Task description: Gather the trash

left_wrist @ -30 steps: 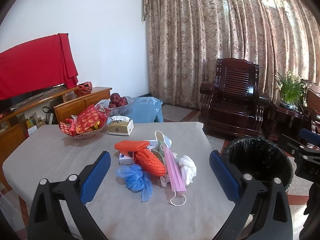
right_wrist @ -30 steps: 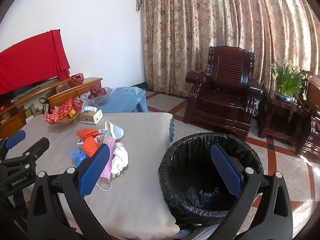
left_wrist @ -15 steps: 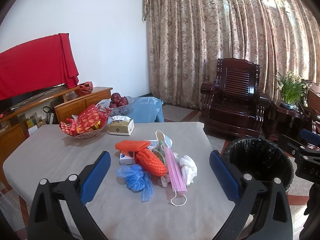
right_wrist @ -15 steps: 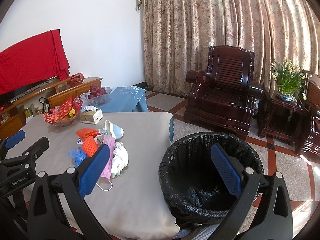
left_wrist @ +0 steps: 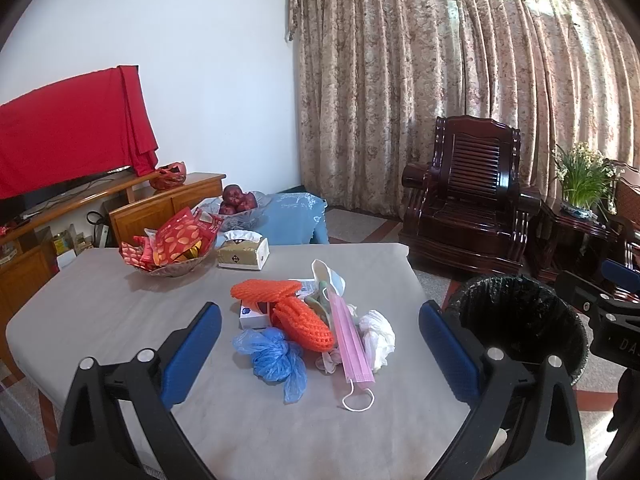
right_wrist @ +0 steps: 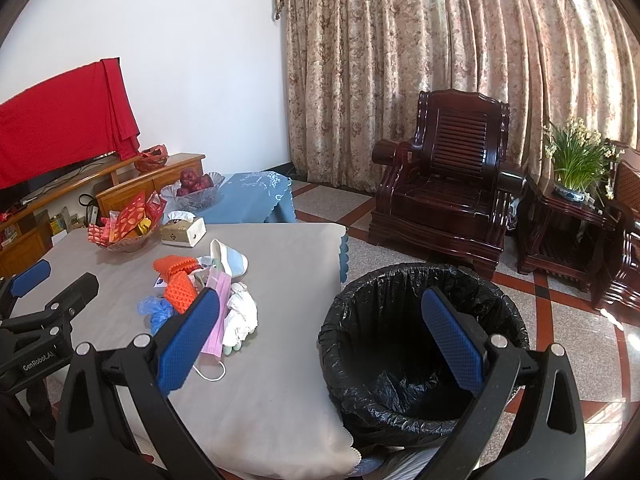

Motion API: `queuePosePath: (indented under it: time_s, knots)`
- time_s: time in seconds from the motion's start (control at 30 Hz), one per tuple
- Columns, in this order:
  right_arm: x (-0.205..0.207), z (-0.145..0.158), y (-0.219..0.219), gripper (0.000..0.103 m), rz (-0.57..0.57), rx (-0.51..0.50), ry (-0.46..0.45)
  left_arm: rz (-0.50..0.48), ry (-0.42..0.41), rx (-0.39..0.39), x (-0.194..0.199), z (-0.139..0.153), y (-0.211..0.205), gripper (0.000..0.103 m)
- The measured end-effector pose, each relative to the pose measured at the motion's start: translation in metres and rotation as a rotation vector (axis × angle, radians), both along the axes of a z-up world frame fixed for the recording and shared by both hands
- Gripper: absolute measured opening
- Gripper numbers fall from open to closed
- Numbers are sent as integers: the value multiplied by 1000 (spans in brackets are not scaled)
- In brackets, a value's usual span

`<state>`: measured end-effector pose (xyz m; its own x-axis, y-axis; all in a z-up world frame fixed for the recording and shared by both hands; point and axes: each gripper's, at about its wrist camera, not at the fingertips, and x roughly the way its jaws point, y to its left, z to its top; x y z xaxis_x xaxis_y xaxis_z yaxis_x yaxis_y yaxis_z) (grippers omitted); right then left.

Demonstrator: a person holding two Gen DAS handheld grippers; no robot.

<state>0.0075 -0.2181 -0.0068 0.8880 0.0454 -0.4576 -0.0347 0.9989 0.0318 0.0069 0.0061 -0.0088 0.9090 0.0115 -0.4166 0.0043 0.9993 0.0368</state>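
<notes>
Landmark: trash bin (right_wrist: 420, 344), round, lined with a black bag, standing on the floor at the table's corner.
Pink mask (left_wrist: 352, 344): flat, lengthwise, white ear loop at its near end; on the bin side of the heap.
White crumpled wad (left_wrist: 376, 336): touching the mask, the piece nearest the bin.
Orange foam nets (left_wrist: 298, 312): two, one across, one slanting; farther from the bin than the mask.
Blue plastic bag (left_wrist: 272, 354): bunched, farthest from the bin.
Small white box (left_wrist: 250, 316): partly under the nets.
White-blue mask (left_wrist: 330, 276): curled, at the heap's far end.
</notes>
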Motion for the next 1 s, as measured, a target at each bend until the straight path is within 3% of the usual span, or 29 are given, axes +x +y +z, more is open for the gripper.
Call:
queuePosePath:
  time_s: [1.0]
  knots:
    - [3, -1, 2, 98, 0, 3, 8, 2, 3, -3, 2, -2, 3, 97]
